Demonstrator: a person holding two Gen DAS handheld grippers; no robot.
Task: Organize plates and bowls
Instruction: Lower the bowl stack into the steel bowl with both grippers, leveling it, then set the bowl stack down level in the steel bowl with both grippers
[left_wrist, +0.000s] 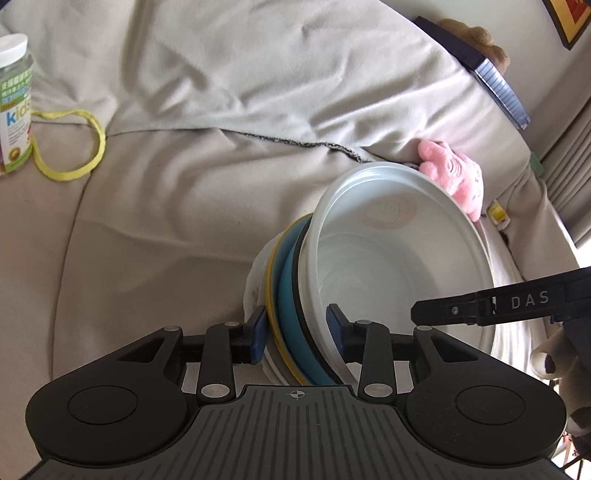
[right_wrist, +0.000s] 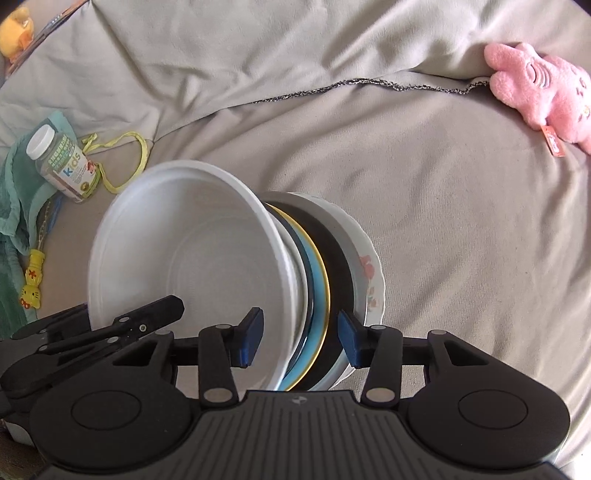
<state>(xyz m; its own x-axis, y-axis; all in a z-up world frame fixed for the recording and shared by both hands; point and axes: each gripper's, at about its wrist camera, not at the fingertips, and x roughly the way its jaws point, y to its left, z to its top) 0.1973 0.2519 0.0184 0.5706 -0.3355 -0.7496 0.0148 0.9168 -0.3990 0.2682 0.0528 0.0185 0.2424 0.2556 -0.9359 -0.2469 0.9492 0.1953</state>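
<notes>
A stack of dishes is held on edge above a grey sofa: a white bowl (left_wrist: 399, 258) nested on a teal plate (left_wrist: 291, 295) with a yellow rim, a black plate, and a white floral plate (right_wrist: 365, 273). My left gripper (left_wrist: 299, 328) is shut on the stack's rim, pads on either side. My right gripper (right_wrist: 301, 338) is shut on the same stack (right_wrist: 314, 280) from the opposite side. The white bowl (right_wrist: 192, 251) opens to the left in the right wrist view. Each gripper's arm shows in the other's view.
A pink plush toy (left_wrist: 454, 177) (right_wrist: 543, 85) lies by the sofa back cushion. A vitamin bottle (right_wrist: 61, 162) (left_wrist: 13, 107), a yellow cord (left_wrist: 74, 147), a teal cloth (right_wrist: 14, 206) and a yellow charm (right_wrist: 31, 288) lie at the left. A dark book (left_wrist: 491, 77) rests on the cushion.
</notes>
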